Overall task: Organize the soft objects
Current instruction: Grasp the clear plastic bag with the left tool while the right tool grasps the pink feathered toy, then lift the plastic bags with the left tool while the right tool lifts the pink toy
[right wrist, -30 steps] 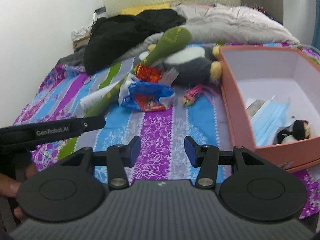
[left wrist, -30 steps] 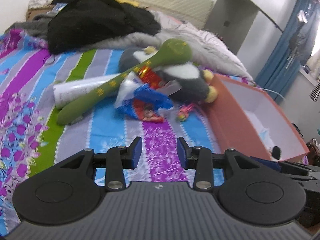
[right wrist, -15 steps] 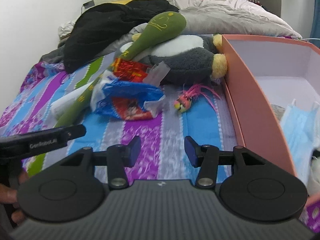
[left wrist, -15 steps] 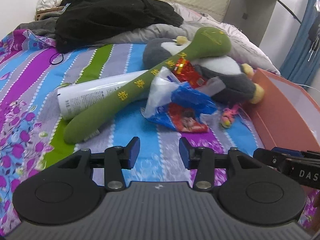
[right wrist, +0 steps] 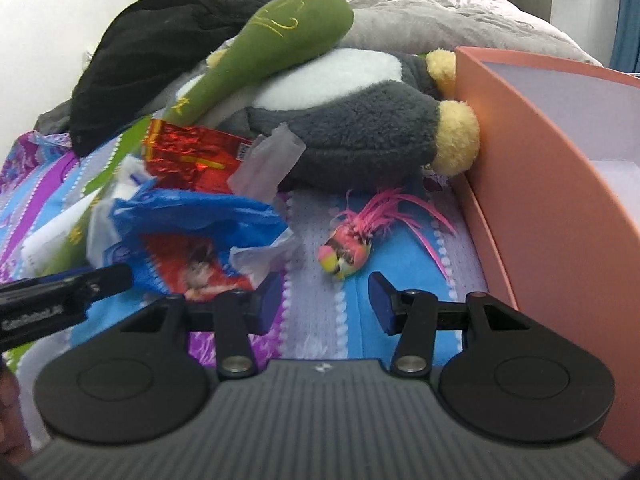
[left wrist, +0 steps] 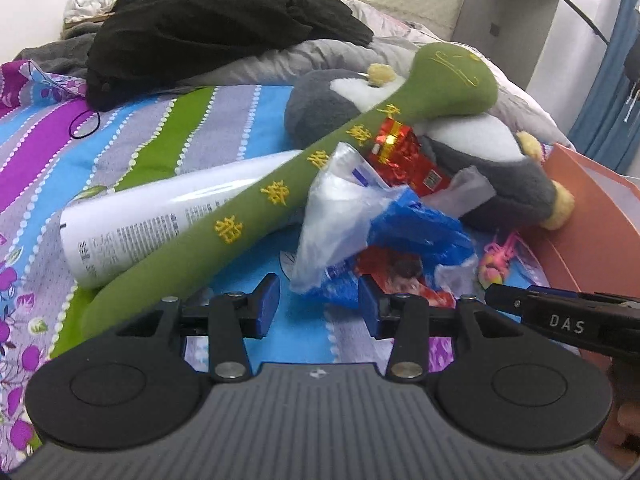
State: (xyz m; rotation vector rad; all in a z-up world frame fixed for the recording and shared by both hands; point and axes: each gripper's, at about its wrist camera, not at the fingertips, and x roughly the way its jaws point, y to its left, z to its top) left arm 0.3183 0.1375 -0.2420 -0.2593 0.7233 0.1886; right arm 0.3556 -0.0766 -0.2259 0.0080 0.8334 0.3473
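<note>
Striped bedsheet (right wrist: 316, 332) carries a pink feathered toy (right wrist: 346, 254) just ahead of the right gripper (right wrist: 322, 300), whose jaws stand apart, empty.

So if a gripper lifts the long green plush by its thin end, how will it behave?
The green plush looks soft and stuffed, so it would probably sag, not stay straight. Its thick head rests on the grey plush, so that end may drag. Its fabric should give the pads good hold, and it seems light.
</note>
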